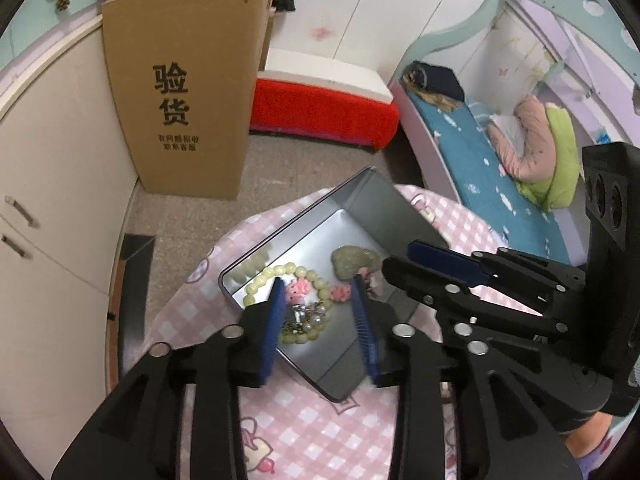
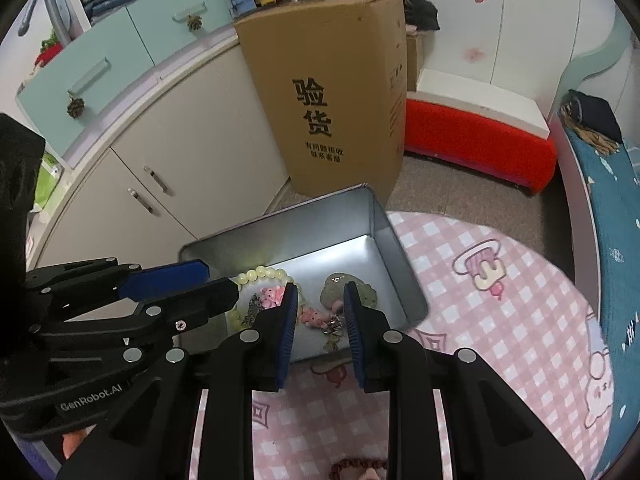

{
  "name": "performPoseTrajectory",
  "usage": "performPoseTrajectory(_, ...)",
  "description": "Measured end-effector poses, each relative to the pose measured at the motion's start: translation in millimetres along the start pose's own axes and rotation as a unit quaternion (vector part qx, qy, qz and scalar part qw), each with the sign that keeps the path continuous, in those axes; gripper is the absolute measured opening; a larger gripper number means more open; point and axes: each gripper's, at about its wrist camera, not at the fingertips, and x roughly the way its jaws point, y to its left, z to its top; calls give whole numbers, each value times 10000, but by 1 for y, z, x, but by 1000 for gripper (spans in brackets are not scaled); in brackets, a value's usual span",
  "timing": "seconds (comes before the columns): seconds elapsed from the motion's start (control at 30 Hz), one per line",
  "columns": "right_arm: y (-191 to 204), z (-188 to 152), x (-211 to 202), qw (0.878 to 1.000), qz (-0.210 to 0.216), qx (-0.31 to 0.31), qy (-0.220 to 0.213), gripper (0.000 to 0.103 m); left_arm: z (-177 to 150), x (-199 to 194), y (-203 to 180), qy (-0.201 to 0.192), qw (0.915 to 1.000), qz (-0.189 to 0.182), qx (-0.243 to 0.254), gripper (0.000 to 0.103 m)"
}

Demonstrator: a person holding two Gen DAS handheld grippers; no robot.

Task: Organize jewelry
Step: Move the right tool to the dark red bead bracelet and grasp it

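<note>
A silver metal tin (image 1: pixel 384 204) (image 2: pixel 384 232) stands open on the pink checked tablecloth. Inside lie a pale yellow-green bead bracelet (image 1: pixel 260 280) (image 2: pixel 256 274) with pink charms (image 1: pixel 298 290) (image 2: pixel 314 317), a green jade pendant (image 1: pixel 352 260) (image 2: pixel 332 290), and a small pearl-and-metal piece (image 1: pixel 308 320). My left gripper (image 1: pixel 318 292) is open and empty, its fingers over the tin either side of the bracelet; it also shows at the left of the right wrist view (image 2: pixel 216 284). My right gripper (image 2: pixel 320 300) is open and empty over the tin's near side; it also shows in the left wrist view (image 1: pixel 400 260). A dark red bead bracelet (image 2: pixel 360 466) lies on the cloth below it.
The round table (image 2: pixel 500 320) carries the pink cloth. A tall cardboard box (image 1: pixel 180 88) (image 2: pixel 332 100) stands on the floor behind, beside cream cabinets (image 1: pixel 52 180). A red-fronted bench (image 1: pixel 324 110) and a bed with blue bedding (image 1: pixel 480 168) lie to the right.
</note>
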Motion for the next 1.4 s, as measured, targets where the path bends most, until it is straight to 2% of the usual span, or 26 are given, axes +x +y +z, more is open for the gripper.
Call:
performPoseTrajectory(0.07,-3,-2,-14,10000,-12,-25,-92,25,-2,-10,-4,-159,9999,-22,21,51)
performPoseTrajectory(0.17,-8,-9,-39,9995,-92,-48,-294,38,-8,-27,-17,-382,9991,-121,118,57)
performPoseTrajectory(0.2,-11,-12,-47,9993,-92,-51,-364,40,-9,-31,-23,-436,9988,-148,152,60)
performPoseTrajectory(0.4,-30,-53,-78,9982,-388,-150,-441,40,-35,-52,-58,-762,9958,-140,483,66)
performPoseTrajectory(0.53,-47,-89,-69,9970,-727,-220,-149,40,-54,-45,-72,-648,9963,-221,520,68)
performPoseTrajectory(0.7,-63,-126,-53,9971,-729,-98,199,40,-71,-27,-82,-399,9978,-207,493,68)
performPoseTrajectory(0.97,-60,-140,-32,9953,-888,-167,340,40,-84,-12,-88,-165,9987,-157,458,68)
performPoseTrajectory(1.1,-55,-141,-26,9936,-1041,-266,362,36,-87,-7,-83,-71,9991,-127,394,68)
performPoseTrajectory(1.13,-53,-142,-25,9938,-1018,-280,357,31,-87,-6,-82,-46,9992,-136,365,68)
performPoseTrajectory(1.17,-52,-141,-25,9949,-889,-287,381,19,-87,-5,-82,-33,9993,-145,355,68)
performPoseTrajectory(1.2,-49,-141,-25,9953,-825,-329,397,10,-87,-4,-82,-8,9993,-145,352,68)
performPoseTrajectory(1.3,-41,-141,-24,9942,-911,-395,406,8,-86,0,-82,47,9992,-123,384,68)
performPoseTrajectory(1.4,-45,-141,-29,9967,-719,-228,296,7,-88,1,-82,80,9991,-137,390,68)
